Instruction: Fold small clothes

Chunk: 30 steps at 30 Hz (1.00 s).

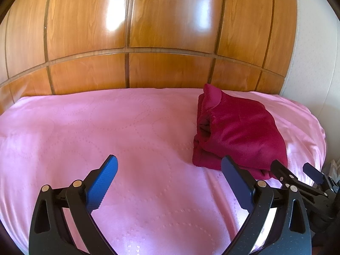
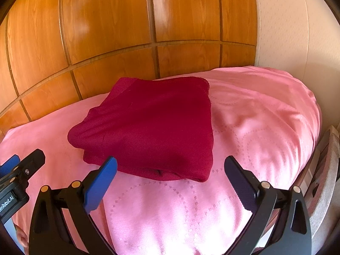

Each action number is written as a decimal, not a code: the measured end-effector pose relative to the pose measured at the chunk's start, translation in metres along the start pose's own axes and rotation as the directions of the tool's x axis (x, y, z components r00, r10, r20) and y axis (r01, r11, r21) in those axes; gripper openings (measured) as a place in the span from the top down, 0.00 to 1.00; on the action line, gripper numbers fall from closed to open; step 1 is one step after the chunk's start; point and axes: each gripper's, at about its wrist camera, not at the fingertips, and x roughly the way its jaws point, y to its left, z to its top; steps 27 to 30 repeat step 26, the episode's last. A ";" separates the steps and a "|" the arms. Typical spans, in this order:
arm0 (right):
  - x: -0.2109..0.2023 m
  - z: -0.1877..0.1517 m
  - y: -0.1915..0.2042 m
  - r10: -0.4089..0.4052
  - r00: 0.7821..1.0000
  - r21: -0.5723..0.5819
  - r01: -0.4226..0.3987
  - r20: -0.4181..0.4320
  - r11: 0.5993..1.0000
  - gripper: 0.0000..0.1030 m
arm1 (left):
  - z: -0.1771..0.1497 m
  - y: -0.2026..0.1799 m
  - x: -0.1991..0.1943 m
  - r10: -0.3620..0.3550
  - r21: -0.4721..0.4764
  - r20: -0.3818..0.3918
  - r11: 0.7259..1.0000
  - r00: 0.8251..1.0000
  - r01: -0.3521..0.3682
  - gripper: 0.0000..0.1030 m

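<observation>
surface: pink quilted bed (image 1: 131, 127) | on it: folded dark-red garment (image 2: 153, 125), right side

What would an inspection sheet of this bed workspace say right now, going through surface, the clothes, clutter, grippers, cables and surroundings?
Surface: pink quilted bedspread, lightly wrinkled.
Job's things: one dark red garment lying folded in a thick stack on the bedspread, toward the headboard.
Clutter: nothing seen on the bed besides the garment.
Grippers: left gripper open and empty above bare bedspread; right gripper open and empty, its fingers either side of the garment's near edge; contact cannot be told.
Cables: nothing seen.
Surroundings: glossy wooden panelled headboard behind the bed; pale wall to the right.
</observation>
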 end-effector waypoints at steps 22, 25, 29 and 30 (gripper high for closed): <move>-0.002 -0.002 0.002 0.021 1.000 -0.004 -0.021 -0.010 1.000 0.02 | 0.000 0.003 0.004 0.008 -0.007 -0.018 1.000 1.000 -0.008 0.06; 0.004 0.014 -0.019 0.026 1.000 0.040 -0.026 -0.003 0.999 0.02 | -0.003 0.008 0.015 0.026 -0.001 -0.044 1.000 0.999 -0.026 0.06; 0.009 0.022 -0.029 0.014 1.000 0.058 -0.014 -0.003 0.998 0.02 | -0.004 0.010 0.019 0.032 0.000 -0.052 0.999 0.998 -0.032 0.06; 0.009 0.022 -0.029 0.014 1.000 0.058 -0.014 -0.003 0.998 0.02 | -0.004 0.010 0.019 0.032 0.000 -0.052 0.999 0.998 -0.032 0.06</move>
